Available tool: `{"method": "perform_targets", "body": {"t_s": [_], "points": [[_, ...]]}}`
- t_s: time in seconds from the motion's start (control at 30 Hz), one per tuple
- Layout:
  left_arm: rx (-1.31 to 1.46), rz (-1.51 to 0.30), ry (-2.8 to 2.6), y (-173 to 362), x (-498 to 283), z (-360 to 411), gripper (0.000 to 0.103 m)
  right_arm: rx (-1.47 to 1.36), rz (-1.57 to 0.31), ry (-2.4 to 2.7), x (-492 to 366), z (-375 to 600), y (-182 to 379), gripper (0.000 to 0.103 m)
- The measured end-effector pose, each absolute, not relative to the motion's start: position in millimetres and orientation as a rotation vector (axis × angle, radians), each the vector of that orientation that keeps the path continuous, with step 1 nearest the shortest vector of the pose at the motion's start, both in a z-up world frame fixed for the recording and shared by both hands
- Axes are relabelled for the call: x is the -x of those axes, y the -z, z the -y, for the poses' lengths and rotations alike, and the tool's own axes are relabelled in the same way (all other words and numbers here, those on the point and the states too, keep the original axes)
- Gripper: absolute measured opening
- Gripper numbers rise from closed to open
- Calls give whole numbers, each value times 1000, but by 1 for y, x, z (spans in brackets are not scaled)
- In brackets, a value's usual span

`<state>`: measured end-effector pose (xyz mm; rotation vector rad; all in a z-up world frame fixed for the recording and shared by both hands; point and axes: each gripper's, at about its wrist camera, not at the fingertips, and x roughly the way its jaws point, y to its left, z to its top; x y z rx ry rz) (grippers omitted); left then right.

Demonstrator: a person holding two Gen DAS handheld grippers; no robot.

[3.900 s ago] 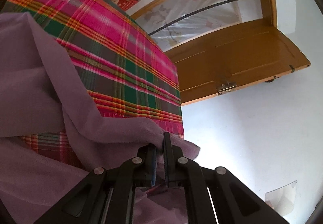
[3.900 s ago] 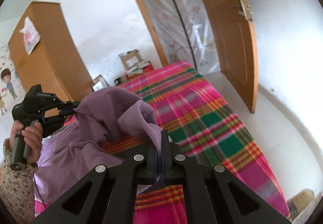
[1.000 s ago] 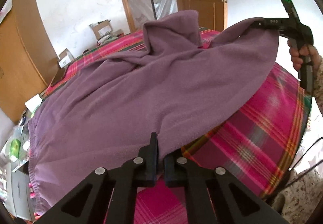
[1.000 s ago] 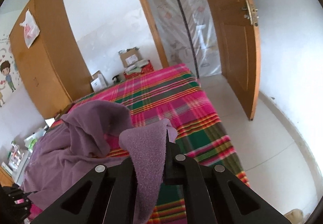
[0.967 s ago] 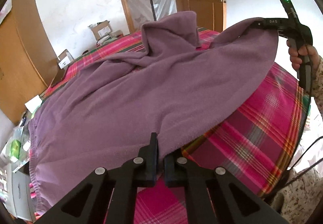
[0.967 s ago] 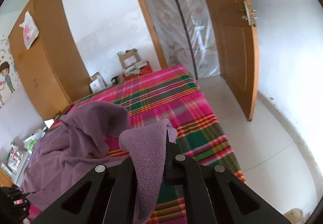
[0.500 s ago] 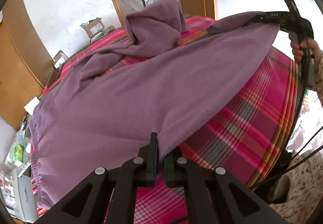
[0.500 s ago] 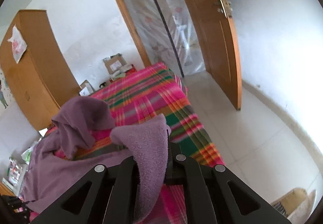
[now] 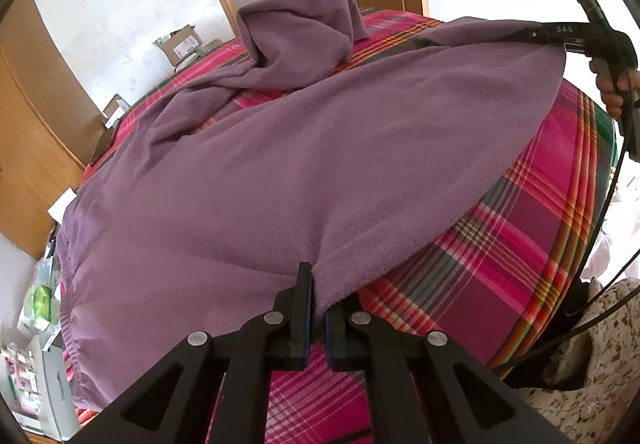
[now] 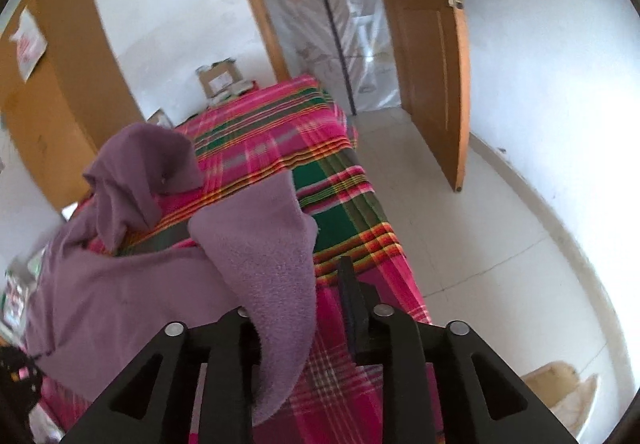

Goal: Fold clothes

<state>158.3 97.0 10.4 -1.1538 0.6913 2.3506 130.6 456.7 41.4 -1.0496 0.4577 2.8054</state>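
While the left gripper [image 9: 316,308] clamps the purple garment's [image 9: 280,148] hem at lower centre, the right gripper's [image 10: 304,308] jaws are opening, cloth draped loosely between; smoothing comes next.

Bed covered with a pink, green and orange plaid blanket [image 9: 528,228]. A large purple fleece garment [image 9: 280,164] lies spread over most of it, bunched into a raised hump [image 9: 304,32] toward the far end. Near right corner of the blanket bare.

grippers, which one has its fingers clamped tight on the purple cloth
The left gripper: its fingers pinch the purple cloth edge. The right gripper is opening, cloth draped loosely over one finger.
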Motion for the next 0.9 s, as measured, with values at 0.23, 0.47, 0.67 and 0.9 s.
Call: {"method": "perform_targets", "body": {"t_s": [0.23,0.47,0.67,0.9], "points": [[1164,-702,-2342,-9,-160,-97,6,1264,-403,-2908,-128,-457,-45,27],[1165,-697,-2324,-10,-163,-96,6,1403,-281,-2902,-129,-457,-39,38],[1176,-658,-2309,-11,-164,-92,6,1420,-280,-2958,-145,-459,-42,46],[1176,-646,-2305,-10,-164,-92,6,1414,-450,-2957,-144,-462,-32,46]]}}
